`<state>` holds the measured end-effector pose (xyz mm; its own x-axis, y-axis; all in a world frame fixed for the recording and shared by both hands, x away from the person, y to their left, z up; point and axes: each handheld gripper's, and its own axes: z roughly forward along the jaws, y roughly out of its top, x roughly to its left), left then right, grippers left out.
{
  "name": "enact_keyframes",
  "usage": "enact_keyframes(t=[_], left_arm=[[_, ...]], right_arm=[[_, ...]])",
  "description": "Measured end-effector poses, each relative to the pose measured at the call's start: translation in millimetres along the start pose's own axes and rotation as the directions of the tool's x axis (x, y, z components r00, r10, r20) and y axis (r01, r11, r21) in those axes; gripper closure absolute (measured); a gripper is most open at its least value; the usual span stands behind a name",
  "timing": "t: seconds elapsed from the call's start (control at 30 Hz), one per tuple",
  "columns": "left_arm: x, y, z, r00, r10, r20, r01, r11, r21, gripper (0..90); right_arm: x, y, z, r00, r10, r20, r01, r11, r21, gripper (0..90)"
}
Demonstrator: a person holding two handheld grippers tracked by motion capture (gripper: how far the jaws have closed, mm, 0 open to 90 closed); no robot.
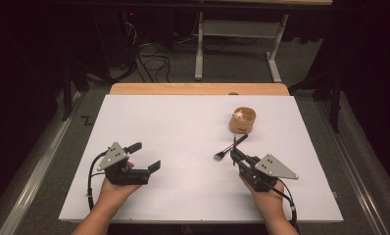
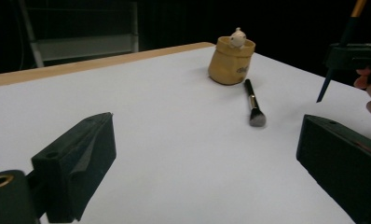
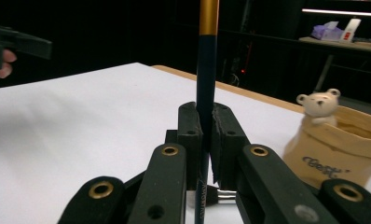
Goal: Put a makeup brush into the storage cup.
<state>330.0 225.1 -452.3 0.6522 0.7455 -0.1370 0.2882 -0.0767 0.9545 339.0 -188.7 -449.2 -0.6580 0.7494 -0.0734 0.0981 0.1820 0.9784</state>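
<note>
While the right tongs (image 1: pixel 235 155) are clenched on a slim dark brush handle (image 3: pixel 207 93) with a gold-coloured upper section, the left tongs (image 1: pixel 144 155) stand released with nothing between their two black jaws. In the right gripper view the handle rises upright through the closed jaws, just beside the tan pouch-shaped holder (image 1: pixel 242 121). That holder stands on the white surface (image 1: pixel 183 127), toward its far right part, and a small white bear figure (image 3: pixel 319 103) peeks over its rim. A second makeup brush (image 2: pixel 253 104), black with a metal ferrule and a dark, dense head, lies flat on the surface near the holder, on the person's side of it, its handle end pointing toward the holder and its head pointing away. In the high view the right tongs hover just beside this lying brush; whether they touch it is hard to tell from that angle. The left tongs are well apart from the holder, over the near left part of the surface, with the person's left hand (image 1: pixel 115 188) gripping their body. The right hand (image 1: pixel 267 193) holds the other gripper, near the holder's front side.
</note>
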Motion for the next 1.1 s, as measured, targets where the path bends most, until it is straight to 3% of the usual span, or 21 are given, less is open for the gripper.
enact_keyframes(t=[0.17, 0.27, 0.47, 0.57, 0.87, 1.1], left_arm=[[11.1, -9.1, -9.5, 0.9997, -0.008, -0.023, 0.008, 0.9999, 0.015, 3.2], [16.0, -13.5, -16.6, 0.9991, -0.028, -0.033, 0.029, 0.9995, 0.01, 3.2], [19.4, -22.0, -26.3, 0.998, 0.0, -0.063, 0.002, 0.9998, 0.018, 3.6], [19.6, -25.7, -27.9, 0.9979, 0.011, -0.065, -0.01, 0.9999, 0.014, 3.6], [23.2, -32.6, -31.7, 0.9973, -0.043, -0.06, 0.042, 0.999, -0.011, 3.6], [21.4, -33.6, -31.3, 0.9978, -0.044, -0.05, 0.044, 0.999, -0.011, 3.7]], right_arm=[[-15.4, 0.7, -2.7, 0.9989, 0.02, 0.042, -0.019, 1.0, -0.017, 85.0], [-29.1, 3.9, -1.7, 0.9952, 0.062, 0.075, -0.059, 0.997, -0.046, 85.0], [-52.5, 5.6, 7.0, 0.9852, 0.095, 0.143, -0.089, 0.995, -0.048, 84.9], [-61.0, 5.8, 12.7, 0.9833, 0.09, 0.158, -0.083, 0.995, -0.05, 85.0], [-77.3, 8.3, 23.0, 0.9777, 0.101, 0.184, -0.091, 0.994, -0.058, 85.0], [-88.3, 15.9, 37.0, 0.9746, 0.091, 0.204, -0.084, 0.995, -0.044, 85.0]])
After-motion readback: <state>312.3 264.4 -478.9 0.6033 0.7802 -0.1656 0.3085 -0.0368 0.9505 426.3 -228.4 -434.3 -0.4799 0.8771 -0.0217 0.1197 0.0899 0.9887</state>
